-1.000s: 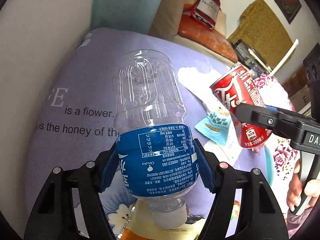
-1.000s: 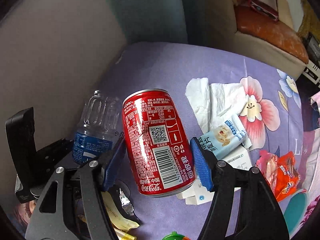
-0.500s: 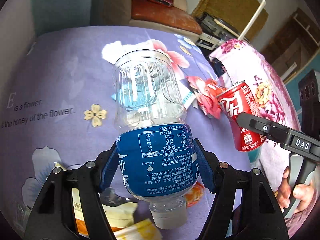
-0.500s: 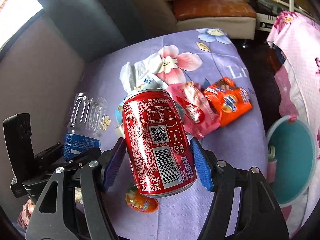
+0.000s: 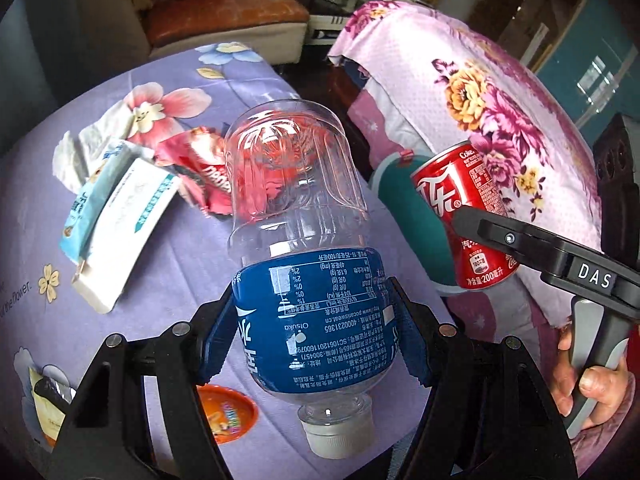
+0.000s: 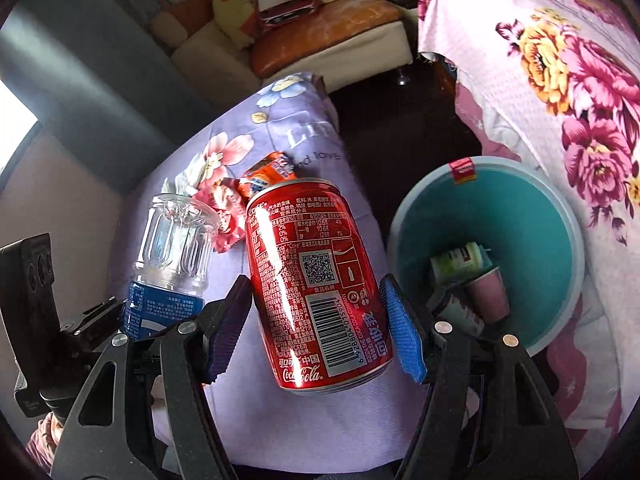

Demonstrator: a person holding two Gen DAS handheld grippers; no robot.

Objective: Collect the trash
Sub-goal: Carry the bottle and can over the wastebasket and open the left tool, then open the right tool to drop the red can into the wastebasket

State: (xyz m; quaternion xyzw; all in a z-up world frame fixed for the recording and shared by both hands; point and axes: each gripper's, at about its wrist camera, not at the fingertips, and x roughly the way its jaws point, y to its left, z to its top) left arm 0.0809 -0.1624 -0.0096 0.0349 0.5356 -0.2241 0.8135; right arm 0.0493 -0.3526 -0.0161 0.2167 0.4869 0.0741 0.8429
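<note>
Bottle in left gripper, can in right gripper, beside bin

The cola can hides most of the teal bin; bin contents unreadable.

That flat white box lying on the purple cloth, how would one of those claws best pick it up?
Grip the white box across its short width, near the middle, coming straight down from above. It lies flat and long, so its narrow sides are probably what the claw can span. A blue-white packet overlaps its upper left edge, so the end nearer the camera looks freer. Both claws are full now.
</note>
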